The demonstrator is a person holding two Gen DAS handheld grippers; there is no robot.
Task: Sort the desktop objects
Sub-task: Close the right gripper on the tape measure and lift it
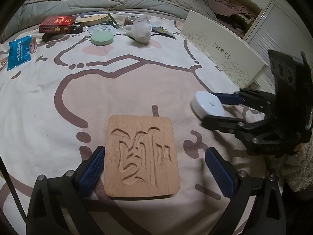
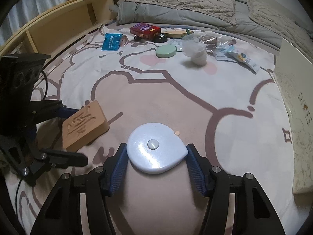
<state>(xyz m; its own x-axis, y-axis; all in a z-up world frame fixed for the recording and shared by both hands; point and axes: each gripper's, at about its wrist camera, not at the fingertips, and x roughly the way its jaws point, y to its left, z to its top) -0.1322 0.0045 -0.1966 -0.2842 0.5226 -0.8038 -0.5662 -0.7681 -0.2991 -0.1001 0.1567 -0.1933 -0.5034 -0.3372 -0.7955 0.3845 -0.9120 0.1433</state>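
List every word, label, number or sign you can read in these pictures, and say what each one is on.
"SH ES", with a small motif where the O would be: on the side of the white shoe box.
Carved Chinese character, stylised, not readable: wooden block.
Print on the blue packet: too small.
Gold print on the red box: blurred.
Print on the snack sachet: too small.
White tape measure: no text.

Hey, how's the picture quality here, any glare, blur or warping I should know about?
Left wrist view: dim light, strong fisheye bending toward the edges, right gripper slightly motion-blurred, wooden block sharp. Right wrist view: a soft sheen on the white tape measure, dark vignette in the corners, left gripper dark and a bit smeared.
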